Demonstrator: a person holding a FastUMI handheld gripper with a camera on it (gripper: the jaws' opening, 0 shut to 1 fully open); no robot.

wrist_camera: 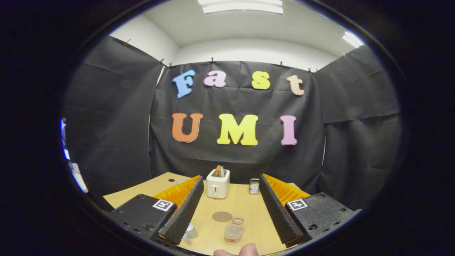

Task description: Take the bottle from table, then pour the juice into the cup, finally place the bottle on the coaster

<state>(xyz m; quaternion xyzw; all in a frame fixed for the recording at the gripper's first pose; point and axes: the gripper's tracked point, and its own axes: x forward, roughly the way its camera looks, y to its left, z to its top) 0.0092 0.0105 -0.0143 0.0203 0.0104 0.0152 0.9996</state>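
Observation:
My gripper (230,178) is held above the wooden table (249,209), open wide, with nothing between its black ridged pads (185,209). Below, between the fingers, a round brown coaster (222,216) lies flat. Close to the coaster's right sits a small clear ring-shaped object (237,220). Nearer to me stands a clear cup (233,233) with a reddish tint at its bottom. A clear, pale object (191,232), possibly the bottle, is half hidden behind the left finger. I cannot tell its shape.
A white toaster (218,184) with a slice in it stands at the table's far edge, ahead of the fingertips. A small metallic object (254,186) sits to its right. A person's fingertip (247,250) shows just below the cup.

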